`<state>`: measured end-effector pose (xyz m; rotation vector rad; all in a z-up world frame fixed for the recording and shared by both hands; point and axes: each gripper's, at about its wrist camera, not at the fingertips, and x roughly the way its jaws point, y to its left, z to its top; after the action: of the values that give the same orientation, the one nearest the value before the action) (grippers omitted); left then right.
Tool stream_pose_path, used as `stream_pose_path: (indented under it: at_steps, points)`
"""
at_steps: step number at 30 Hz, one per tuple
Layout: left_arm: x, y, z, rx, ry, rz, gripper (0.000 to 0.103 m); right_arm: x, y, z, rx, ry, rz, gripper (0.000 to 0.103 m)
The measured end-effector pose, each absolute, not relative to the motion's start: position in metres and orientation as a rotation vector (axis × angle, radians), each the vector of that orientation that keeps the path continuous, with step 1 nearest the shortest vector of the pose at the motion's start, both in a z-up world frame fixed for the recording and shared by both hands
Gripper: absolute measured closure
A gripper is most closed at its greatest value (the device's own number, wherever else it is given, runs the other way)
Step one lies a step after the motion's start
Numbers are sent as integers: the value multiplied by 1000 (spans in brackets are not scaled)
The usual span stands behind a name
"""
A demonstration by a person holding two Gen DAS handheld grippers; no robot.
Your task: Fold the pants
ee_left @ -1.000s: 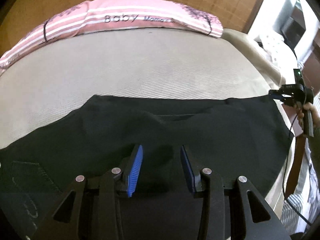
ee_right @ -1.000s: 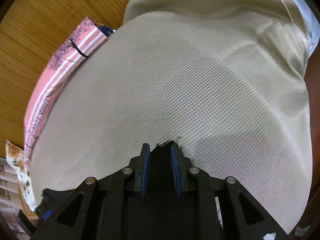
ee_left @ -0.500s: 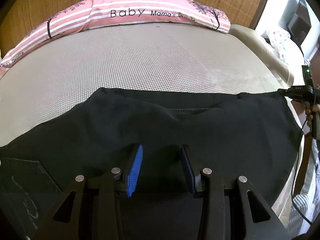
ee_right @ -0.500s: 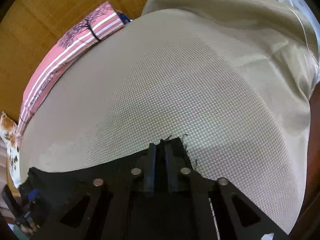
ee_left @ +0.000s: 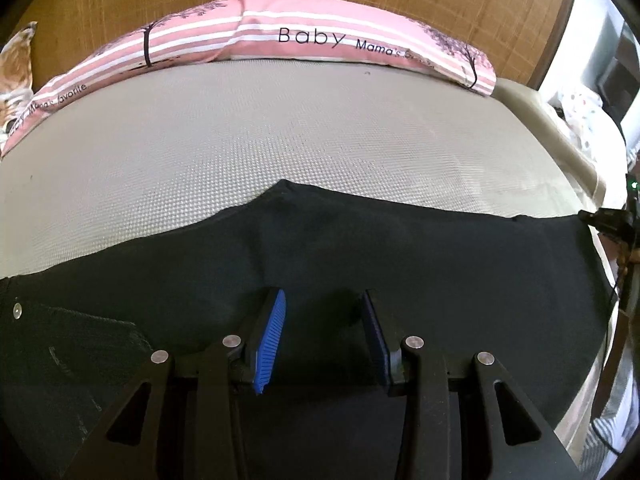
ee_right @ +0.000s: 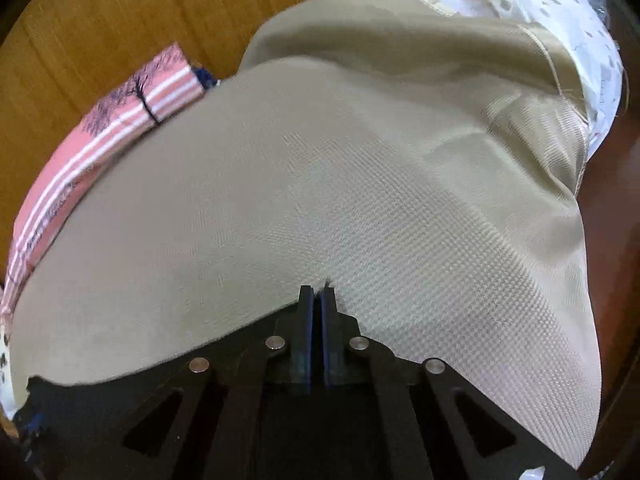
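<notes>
Pants (ee_left: 400, 264) beneath right tool (ee_right: 317, 300)

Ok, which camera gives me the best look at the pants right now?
The left wrist view: the black pants lie spread across the mattress, far edge and a pocket rivet visible. The right wrist view shows only a dark strip at the bottom, behind the right gripper, whose jaws pinch its edge.

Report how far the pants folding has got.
Done: the black pants lie spread across the bed. In hand: the right hand-held gripper is shut on the pants' far corner; the left hand-held gripper is open over the middle of the cloth. Left: no finished fold shows yet; the pants are not a compact stack.
</notes>
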<state>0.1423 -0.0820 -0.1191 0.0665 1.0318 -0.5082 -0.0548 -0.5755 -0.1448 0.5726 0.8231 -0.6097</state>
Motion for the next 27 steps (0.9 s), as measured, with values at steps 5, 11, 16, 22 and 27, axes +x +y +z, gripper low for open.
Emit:
stream_pose_path:
  at_steps: [5,11,16,22,27]
  points:
    - [145,-86,-121,94,1012,-502,62,-58,-583,-138,629,843,-622,82]
    - [141,-77,-108,56,1016,-501,62,-76,-550,-108,603,778,-584,67]
    - [127,-54,-96,76,987,-491,61,-87,-510,-105,624,795,-475,67]
    - [120,-2,-99,68,998,-380,60,-96,-466,-119,654,833,-389,67]
    - [117,30,-109,88,994,-314,60,-114,-449,-129,693,838,-387,67]
